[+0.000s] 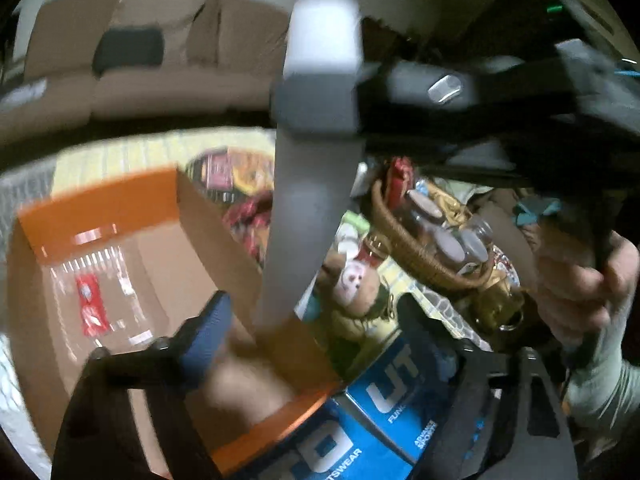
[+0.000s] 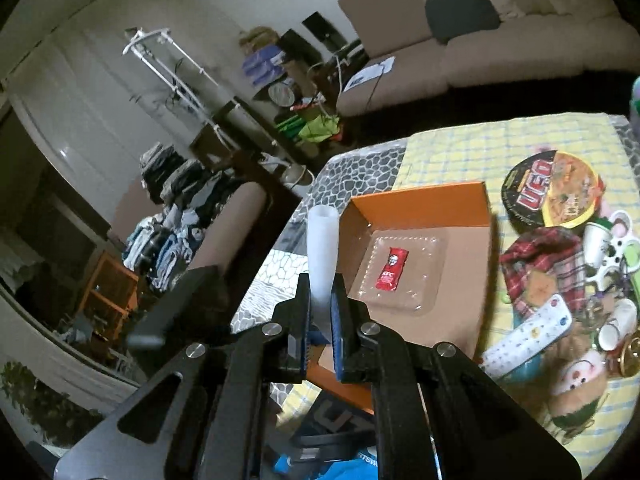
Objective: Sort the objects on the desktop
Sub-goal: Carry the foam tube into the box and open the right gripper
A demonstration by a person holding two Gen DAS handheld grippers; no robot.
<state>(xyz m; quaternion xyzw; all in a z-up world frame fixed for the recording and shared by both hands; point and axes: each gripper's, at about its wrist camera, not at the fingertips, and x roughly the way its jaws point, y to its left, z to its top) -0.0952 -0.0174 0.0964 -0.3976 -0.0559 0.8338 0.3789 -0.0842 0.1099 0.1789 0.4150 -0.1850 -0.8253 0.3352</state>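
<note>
The white tube [image 2: 321,240] is clamped near its lower end by the right gripper [image 2: 320,320] and carried just left of the orange box [image 2: 416,196]; it is best swung rightward over the KFC sachet [image 2: 391,270] before release. The left gripper [image 1: 316,344] is spread wide, apparently gripping nothing through the blur.

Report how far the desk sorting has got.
Done: a red KFC sauce packet lies on a clear plastic tray inside the orange box.
In hand: the right gripper is shut on a white tube beside the box; the left gripper is open, empty.
Left: noodle bowl, remote, plush toy, wicker basket.
</note>
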